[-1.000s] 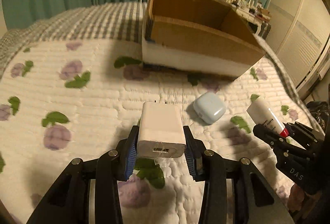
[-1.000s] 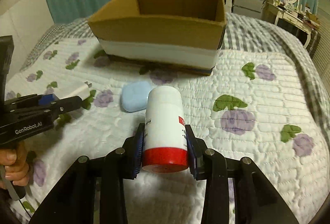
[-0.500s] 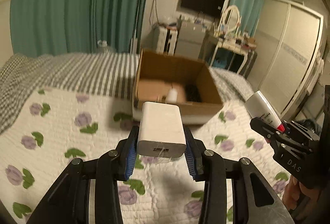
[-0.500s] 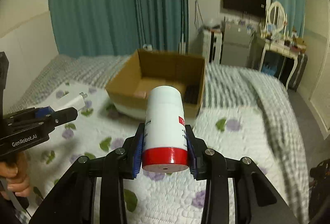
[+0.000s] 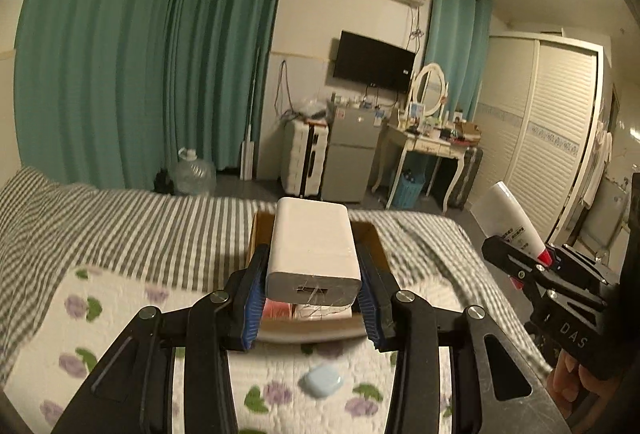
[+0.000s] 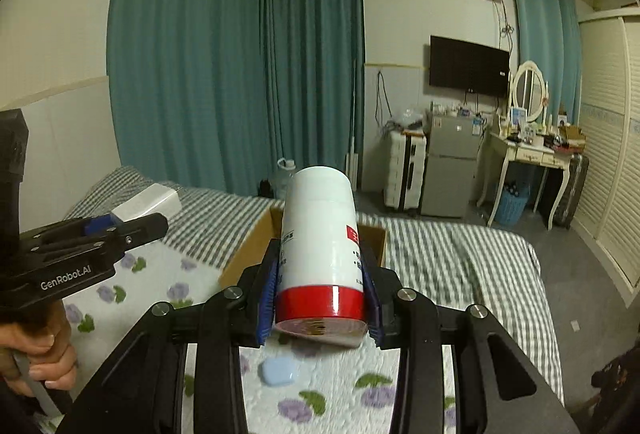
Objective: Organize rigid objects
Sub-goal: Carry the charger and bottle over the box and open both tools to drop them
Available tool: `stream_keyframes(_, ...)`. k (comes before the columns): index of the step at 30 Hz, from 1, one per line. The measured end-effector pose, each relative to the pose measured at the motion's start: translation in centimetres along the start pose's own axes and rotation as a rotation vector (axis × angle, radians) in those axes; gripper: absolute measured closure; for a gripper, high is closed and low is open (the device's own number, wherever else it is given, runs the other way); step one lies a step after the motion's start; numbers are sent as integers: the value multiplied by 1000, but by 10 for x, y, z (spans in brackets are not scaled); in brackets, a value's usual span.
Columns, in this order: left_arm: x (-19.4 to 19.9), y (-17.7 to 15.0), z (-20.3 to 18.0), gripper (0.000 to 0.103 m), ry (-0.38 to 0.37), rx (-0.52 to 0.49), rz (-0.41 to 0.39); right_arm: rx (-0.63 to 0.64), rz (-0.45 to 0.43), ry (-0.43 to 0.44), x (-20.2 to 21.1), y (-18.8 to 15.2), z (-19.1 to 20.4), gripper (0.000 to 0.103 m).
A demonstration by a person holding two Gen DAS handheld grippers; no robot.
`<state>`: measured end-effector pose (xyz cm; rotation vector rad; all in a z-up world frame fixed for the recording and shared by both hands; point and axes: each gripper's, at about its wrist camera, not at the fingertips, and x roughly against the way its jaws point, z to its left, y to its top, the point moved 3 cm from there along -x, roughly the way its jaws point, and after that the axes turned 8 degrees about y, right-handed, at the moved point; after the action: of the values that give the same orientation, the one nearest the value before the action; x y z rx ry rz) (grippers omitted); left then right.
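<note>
Both wrist views high over bed [image 5: 120, 234], facing far wall; share cardboard box [image 6: 248, 250], TV [image 5: 372, 60].

"GenRobot.AI" in white on left claw [image 6: 132, 230] body, 9 o'clock; "DAS" on right claw [image 5: 516, 254] body, 4 o'clock; bottle [image 6: 320, 246] label unreadable.

The left gripper [image 5: 312, 298] is held raised and tilted slightly downward, its blue pads [image 5: 252, 308] pressed against a white charger [image 5: 312, 250]. The right gripper [image 6: 320, 298] is held alongside at a like tilt, clamped on a white bottle [image 6: 320, 234]. A hand [image 6: 38, 354] is wrapped around the left handle.
</note>
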<state>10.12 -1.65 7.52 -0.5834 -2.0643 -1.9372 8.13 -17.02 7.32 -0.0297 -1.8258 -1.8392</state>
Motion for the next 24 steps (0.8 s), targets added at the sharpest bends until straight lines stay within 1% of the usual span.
stream_keyframes(3,-10,14,-4,62,-7,-1,-23,5,-17,-10,-6,11,-5,67)
stream_keyframes(6,-26,23,-8,62,-13,-7,-33,4,-21,-8,-21,22,-12,68)
stream_keyframes(9,-49,27,-10,62,-11,-16,-30,15,-16,-10,-38,27,-19,67)
stream_keyframes(13,-85,24,-14,62,-6,-34,-5,22,10,-9,-70,26,-28,68)
stream_keyframes(17,-128,9,-16,62,-1,-58,56,21,64,2,-110,11,-39,68)
stream_keyframes(20,-159,-9,-15,62,3,-74,116,22,123,8,-146,-8,-46,68)
stream_keyframes(24,-189,-26,-15,61,2,-85,193,4,192,25,-180,-31,-57,68)
